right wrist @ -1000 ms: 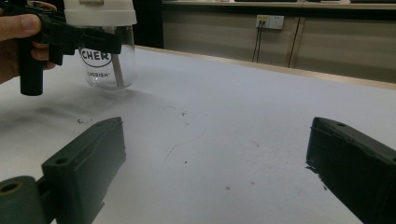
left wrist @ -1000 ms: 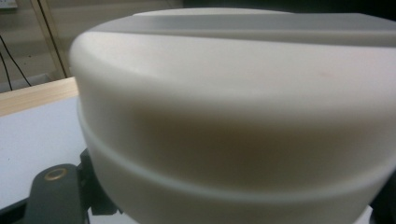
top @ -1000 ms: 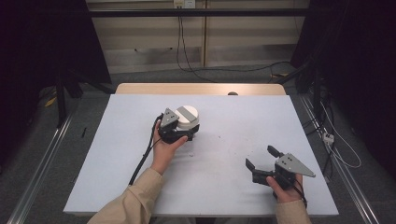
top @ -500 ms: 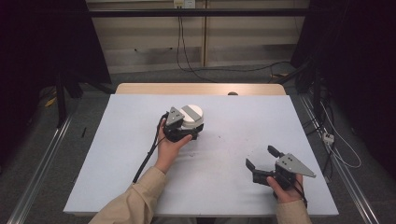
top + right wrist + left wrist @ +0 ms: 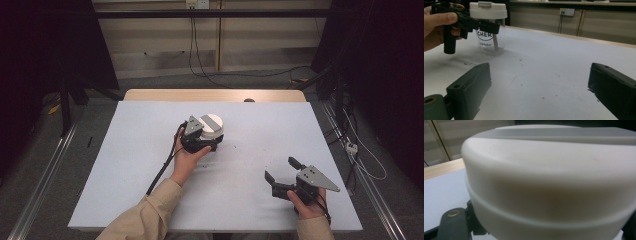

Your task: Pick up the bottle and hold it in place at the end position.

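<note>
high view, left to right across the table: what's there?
left tool at the white-lidded jar → right tool with jaws open, on the white table.

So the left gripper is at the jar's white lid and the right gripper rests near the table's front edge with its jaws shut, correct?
Not quite. The right gripper has its jaws open, wide apart with nothing between them, as the right gripper view shows. The left gripper is indeed at the jar's white lid.

jar lid (image 5: 549, 182) blurred, edges cut off
</note>
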Action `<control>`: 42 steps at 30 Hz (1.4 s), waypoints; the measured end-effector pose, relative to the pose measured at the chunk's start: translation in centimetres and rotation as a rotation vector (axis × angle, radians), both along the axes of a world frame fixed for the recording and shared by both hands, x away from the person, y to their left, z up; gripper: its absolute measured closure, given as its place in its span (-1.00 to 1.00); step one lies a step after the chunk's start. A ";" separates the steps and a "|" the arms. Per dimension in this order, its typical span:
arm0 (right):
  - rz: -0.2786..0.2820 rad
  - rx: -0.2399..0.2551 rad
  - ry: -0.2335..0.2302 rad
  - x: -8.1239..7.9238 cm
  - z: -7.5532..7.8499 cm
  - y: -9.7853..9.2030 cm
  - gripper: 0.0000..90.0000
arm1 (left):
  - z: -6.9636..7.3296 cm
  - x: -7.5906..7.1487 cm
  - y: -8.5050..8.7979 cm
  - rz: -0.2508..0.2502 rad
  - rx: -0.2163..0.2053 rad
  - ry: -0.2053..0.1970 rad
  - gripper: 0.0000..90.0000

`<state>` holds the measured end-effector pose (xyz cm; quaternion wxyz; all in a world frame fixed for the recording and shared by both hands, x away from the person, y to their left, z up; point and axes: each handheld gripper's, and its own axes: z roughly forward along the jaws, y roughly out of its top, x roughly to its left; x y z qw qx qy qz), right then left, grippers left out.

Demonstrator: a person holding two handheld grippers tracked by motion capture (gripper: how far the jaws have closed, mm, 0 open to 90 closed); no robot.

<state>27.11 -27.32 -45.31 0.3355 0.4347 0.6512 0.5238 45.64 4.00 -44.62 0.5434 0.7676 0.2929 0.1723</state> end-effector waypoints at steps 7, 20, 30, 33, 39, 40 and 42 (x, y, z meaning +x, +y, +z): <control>0.005 -0.001 0.002 0.0 0.0 0.0 -0.91 | -0.1 -0.1 -0.3 -0.005 -0.002 -0.001 -0.59; 0.005 -0.004 0.002 0.0 0.0 0.1 -0.91 | -0.6 -0.3 -0.8 -0.019 0.004 -0.006 -0.59; -0.002 -0.005 0.004 -0.2 0.0 -0.1 -0.91 | -0.9 -0.3 -1.0 -0.024 0.003 -0.018 -0.59; -0.001 -0.005 0.005 -0.1 -0.1 -0.1 -0.91 | -1.0 -0.3 -1.0 -0.027 0.003 -0.026 -0.59; 0.001 -0.006 0.005 0.0 -0.1 -0.1 -0.91 | -1.1 -0.4 -1.0 -0.032 0.002 -0.038 -0.59; 0.001 -0.005 0.006 0.0 -0.1 0.0 -0.91 | -1.1 -0.4 -1.0 -0.031 -0.001 -0.036 -0.59; 0.002 -0.004 0.008 0.1 0.0 0.0 -0.91 | -1.2 -0.4 -0.9 -0.029 -0.005 -0.034 -0.59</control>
